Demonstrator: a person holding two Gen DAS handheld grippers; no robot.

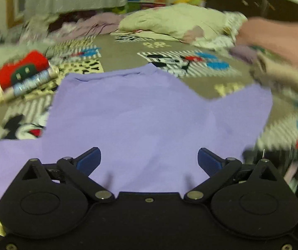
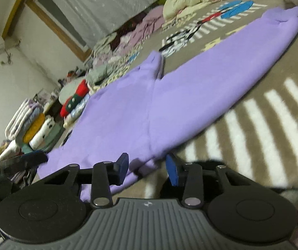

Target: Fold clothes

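A lilac long-sleeved top [image 1: 144, 112] lies spread flat on the patterned bed cover, neckline at the far side. My left gripper [image 1: 149, 161] hovers open over its near hem, blue pads wide apart with cloth beneath them. In the right wrist view the same lilac top [image 2: 149, 108] stretches away, one sleeve reaching toward the upper right. My right gripper [image 2: 147, 170] is open at the garment's near corner, with the lower edge of the cloth lying between its blue fingers.
Folded clothes, a red item [image 1: 21, 68] on top, sit at the left. Unfolded laundry [image 1: 176, 23] is heaped at the far side. A pink and beige pile [image 1: 278, 48] lies on the right. Stacks of folded clothes [image 2: 32, 127] line the bed's left edge.
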